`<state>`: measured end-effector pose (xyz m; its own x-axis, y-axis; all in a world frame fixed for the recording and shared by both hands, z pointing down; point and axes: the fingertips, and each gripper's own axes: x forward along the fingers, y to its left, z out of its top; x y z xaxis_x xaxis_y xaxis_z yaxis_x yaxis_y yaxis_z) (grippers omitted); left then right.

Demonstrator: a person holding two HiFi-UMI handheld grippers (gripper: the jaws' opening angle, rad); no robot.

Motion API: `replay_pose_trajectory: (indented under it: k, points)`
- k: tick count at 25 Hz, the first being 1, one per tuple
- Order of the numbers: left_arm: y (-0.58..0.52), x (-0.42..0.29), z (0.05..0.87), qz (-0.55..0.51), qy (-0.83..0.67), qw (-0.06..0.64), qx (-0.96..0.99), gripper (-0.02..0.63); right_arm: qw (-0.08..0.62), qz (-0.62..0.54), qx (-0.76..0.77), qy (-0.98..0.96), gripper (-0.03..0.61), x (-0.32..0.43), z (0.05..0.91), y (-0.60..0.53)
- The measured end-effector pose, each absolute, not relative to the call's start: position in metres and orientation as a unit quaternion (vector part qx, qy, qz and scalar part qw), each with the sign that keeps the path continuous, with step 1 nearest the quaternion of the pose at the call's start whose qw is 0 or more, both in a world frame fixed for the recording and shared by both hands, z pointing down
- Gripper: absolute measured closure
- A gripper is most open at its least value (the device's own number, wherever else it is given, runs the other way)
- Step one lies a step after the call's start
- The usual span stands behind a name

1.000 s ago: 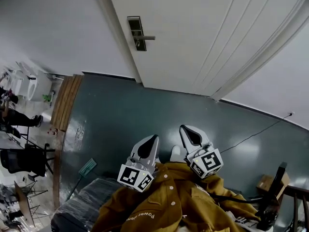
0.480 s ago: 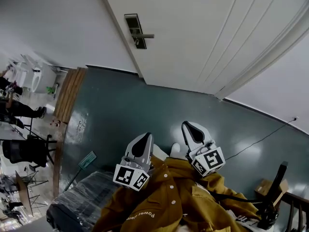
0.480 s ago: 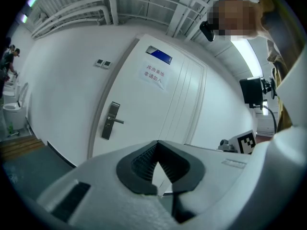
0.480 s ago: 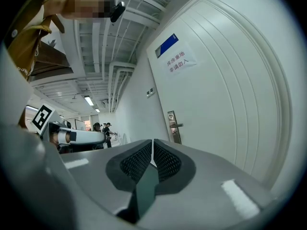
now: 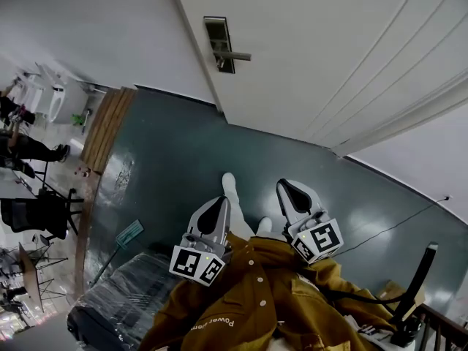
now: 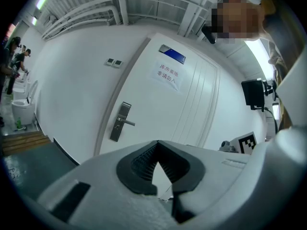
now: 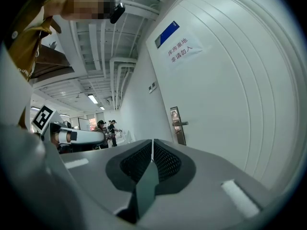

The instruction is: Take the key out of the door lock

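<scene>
Right now we hold both grippers low, close to our mustard jacket (image 5: 248,298), tips aimed at the white door (image 5: 329,42) across the dark green floor (image 5: 175,159). Left gripper (image 5: 221,200): clenched tight, pads meeting at the tips, nothing btw them. Right gripper (image 5: 282,184): jaws a hair apart, w/ a thin slit of light showing btw the pads in its own view, and nothing in there either. The two sit side by side, near each other but not touching.

Lock plate (image 5: 217,34) is a dark metal strip by the door's left edge, w/ a lever handle (image 5: 238,55) sticking out to the right. Key: we can't make it out in any view, too small. We see a small dark spot just under the lever and can tell no more. Plate & handle are well apart from both grippers, w/ floor lying btw.

Door also carries a paper notice (image 6: 169,75) w/ a blue sign (image 6: 172,55) above it. Far left bkgd: a wooden step (image 5: 106,134), chairs (image 5: 40,218) and people (image 7: 106,127) standing.
</scene>
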<state>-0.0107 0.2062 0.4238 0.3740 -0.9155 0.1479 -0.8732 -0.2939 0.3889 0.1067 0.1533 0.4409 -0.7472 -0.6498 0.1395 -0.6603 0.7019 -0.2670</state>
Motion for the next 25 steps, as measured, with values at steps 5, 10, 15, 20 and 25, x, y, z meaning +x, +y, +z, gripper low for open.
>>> replay_pose_trajectory:
  k: [5, 10, 15, 20, 25]
  points:
    - [0.145, -0.053, 0.424, -0.061, -0.555, 0.212, 0.802, 0.614, 0.023, 0.157, 0.355, -0.921, 0.571, 0.066, 0.445, 0.098]
    - [0.075, -0.104, 0.422, -0.062, -0.549, 0.216, 0.805, 0.614, 0.023, 0.158, 0.362, -0.919, 0.572, 0.013, 0.441, 0.029]
    - [0.025, -0.146, 0.417, -0.061, -0.532, 0.220, 0.815, 0.614, 0.019, 0.154, 0.381, -0.911, 0.572, -0.029, 0.431, -0.021]
    - [-0.014, -0.164, 0.417, -0.065, -0.520, 0.227, 0.821, 0.614, 0.021, 0.151, 0.395, -0.906, 0.572, -0.042, 0.426, -0.054]
    - [-0.051, -0.152, 0.413, -0.061, -0.505, 0.229, 0.830, 0.614, 0.018, 0.146, 0.403, -0.904, 0.572, -0.036, 0.420, -0.087]
